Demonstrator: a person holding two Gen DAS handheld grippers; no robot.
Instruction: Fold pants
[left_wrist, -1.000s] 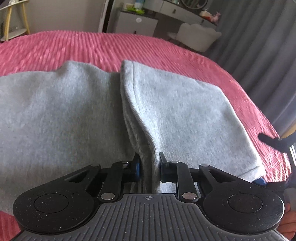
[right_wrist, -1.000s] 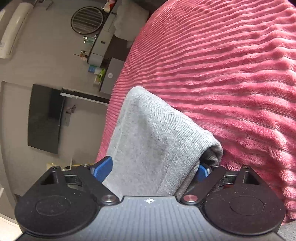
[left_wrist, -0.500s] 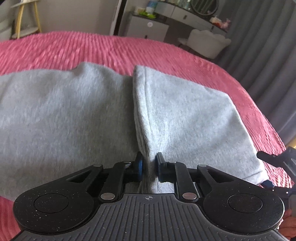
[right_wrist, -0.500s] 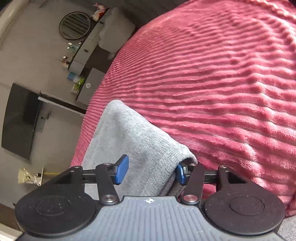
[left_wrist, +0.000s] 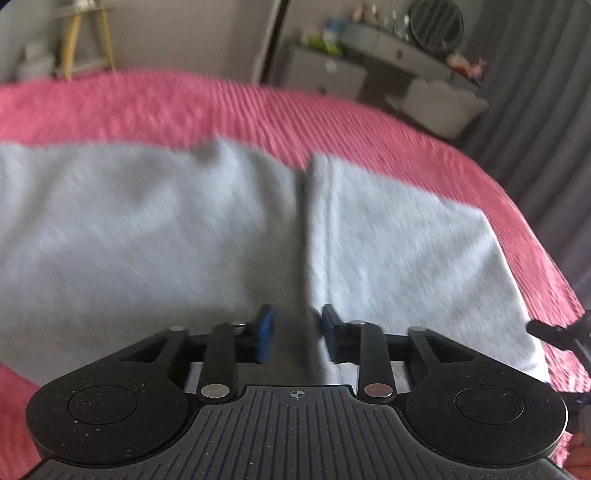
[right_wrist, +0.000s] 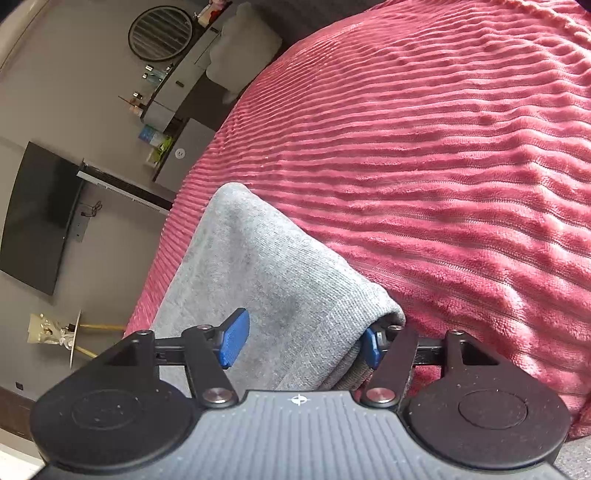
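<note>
Grey pants (left_wrist: 147, 240) lie on a pink ribbed bed cover (left_wrist: 184, 107), with a folded-over part (left_wrist: 399, 251) on the right. My left gripper (left_wrist: 297, 338) is open, its blue pads either side of the fold edge, not pinching it. In the right wrist view the folded grey pants (right_wrist: 266, 280) lie between the pads of my right gripper (right_wrist: 301, 343), which is open around the thick cloth edge. The right gripper's tip also shows at the right edge of the left wrist view (left_wrist: 554, 332).
The pink bed cover (right_wrist: 443, 166) stretches wide to the right of the pants. Beyond the bed stand a grey dresser (left_wrist: 332, 70), a round mirror (right_wrist: 160, 33), a wall TV (right_wrist: 37, 218), a yellow-legged side table (left_wrist: 81, 40) and grey curtains (left_wrist: 546, 110).
My left gripper was shut on the fold edge and has opened, letting it go. My right gripper stays open around the cloth; the view has shifted slightly.
</note>
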